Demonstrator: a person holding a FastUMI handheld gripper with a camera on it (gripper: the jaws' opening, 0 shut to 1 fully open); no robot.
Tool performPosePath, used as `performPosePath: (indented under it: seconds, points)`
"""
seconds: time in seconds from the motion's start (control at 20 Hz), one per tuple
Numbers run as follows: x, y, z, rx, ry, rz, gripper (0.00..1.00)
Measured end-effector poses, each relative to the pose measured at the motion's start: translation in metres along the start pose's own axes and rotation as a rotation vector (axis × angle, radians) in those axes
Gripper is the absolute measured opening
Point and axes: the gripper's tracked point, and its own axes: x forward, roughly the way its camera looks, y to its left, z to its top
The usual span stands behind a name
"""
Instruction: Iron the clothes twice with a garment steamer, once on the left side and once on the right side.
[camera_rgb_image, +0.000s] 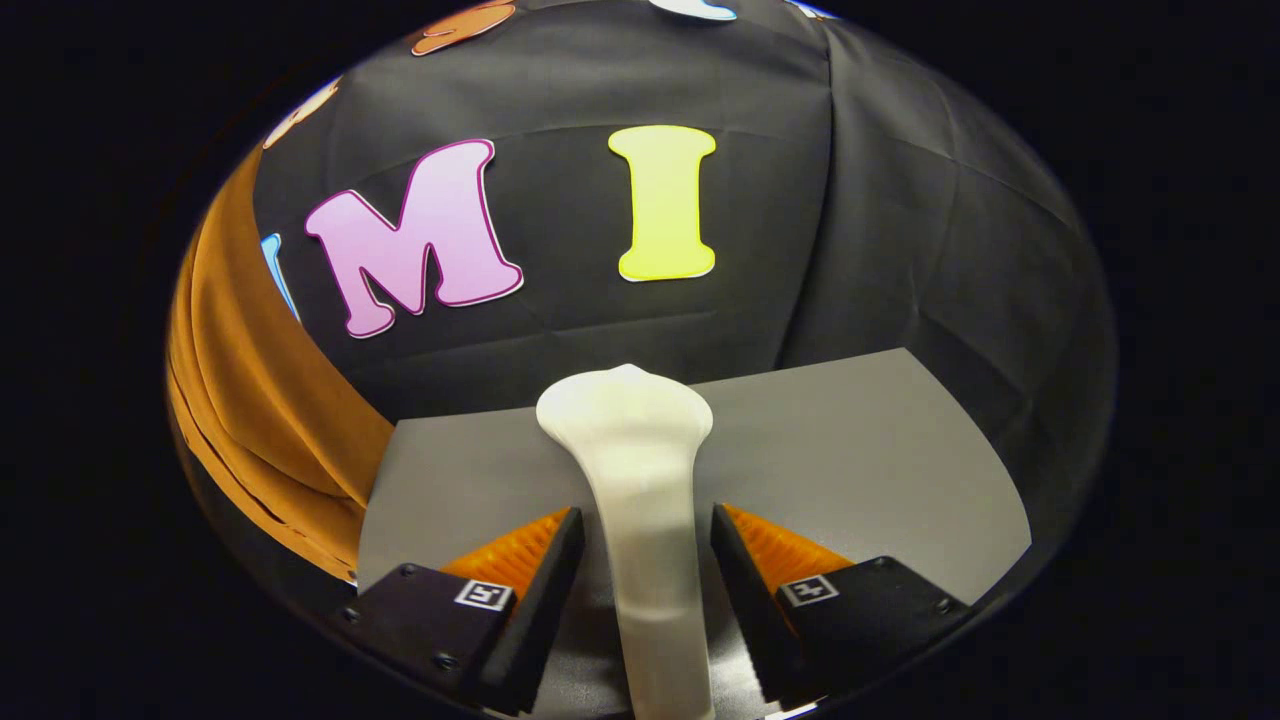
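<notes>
Grey bench (850, 450), flat and matte, bare across its visible top; backed by black cloth wall (900, 250), creased in broad folds, meeting the bench along its far edge; darker and shadowed toward the right side, with a vertical seam running down the cloth.

Tool (647, 560) points fwd, roughly level, w/ both fingers (545, 580) spread a bit each side of the steamer (640, 480) handle. Small gaps show btwn pads and handle, so can't tell if it's actually gripping.
</notes>
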Motion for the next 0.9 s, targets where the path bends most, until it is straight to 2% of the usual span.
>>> performPosePath:
  seconds: [0.05, 0.15, 0.3, 0.6, 0.9]
  points:
    - [-0.001, -0.001, -0.003, -0.006, 0.018, -0.005, 0.69]
    - [-0.001, -0.001, -0.001, -0.020, 0.017, -0.002, 0.51]
    - [-0.002, -0.002, -0.002, -0.014, 0.008, 0.005, 0.42]
    - [-0.020, -0.003, 0.012, -0.004, -0.079, 0.016, 0.42]
    - [-0.073, -0.001, 0.035, 0.009, -0.235, 0.010, 0.42]
